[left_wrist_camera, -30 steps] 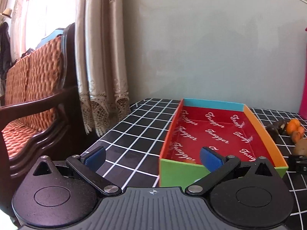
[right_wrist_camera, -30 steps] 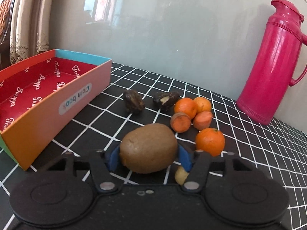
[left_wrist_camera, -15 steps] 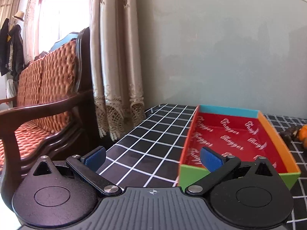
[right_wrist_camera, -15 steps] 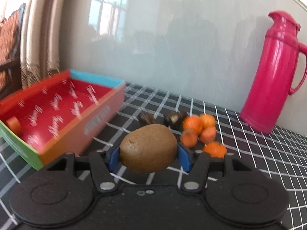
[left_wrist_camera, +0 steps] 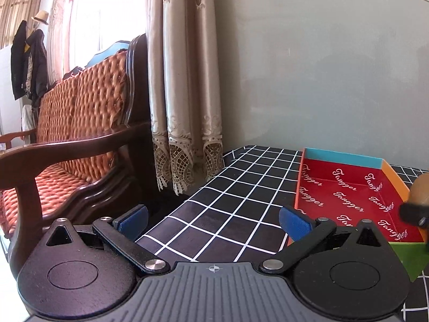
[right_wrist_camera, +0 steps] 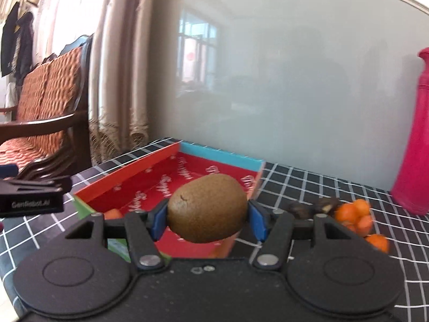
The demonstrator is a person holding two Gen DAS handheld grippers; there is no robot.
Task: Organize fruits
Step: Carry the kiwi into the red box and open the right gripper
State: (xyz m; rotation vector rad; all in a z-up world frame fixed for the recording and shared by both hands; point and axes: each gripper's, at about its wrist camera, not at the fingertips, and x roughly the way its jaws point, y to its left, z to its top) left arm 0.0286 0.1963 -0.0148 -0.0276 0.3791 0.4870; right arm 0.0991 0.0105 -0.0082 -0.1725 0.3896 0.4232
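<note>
R gripper [right_wrist_camera: 207, 221]: jaws part-way apart, blue pads pressed on both ends of a brown kiwi [right_wrist_camera: 207, 208]; kiwi held lengthwise btwn the pads, clear of the tabletop [right_wrist_camera: 308, 185]
Kiwi vs box: in R wrist view it sits in front of the red-lined box [right_wrist_camera: 134, 177], over the box's near right corner; in L wrist view only an edge of the kiwi [left_wrist_camera: 419, 190] shows at the far right, by the box's orange wall
L gripper [left_wrist_camera: 213, 218]: jaws wide, nothing btwn the pads; checked tabletop [left_wrist_camera: 228, 206] shows in the gap; box [left_wrist_camera: 346, 187] lies to its right
Box contents: one orange piece [right_wrist_camera: 114, 213] at the near left corner; rest of floor partly hidden by the kiwi
Loose fruit: oranges [right_wrist_camera: 356, 214] and dark pieces [right_wrist_camera: 311, 206] on the tabletop right of the box; blurred
Other: pink flask [right_wrist_camera: 414, 147] far right; wooden sofa [left_wrist_camera: 75, 139] and curtain [left_wrist_camera: 185, 80] left
</note>
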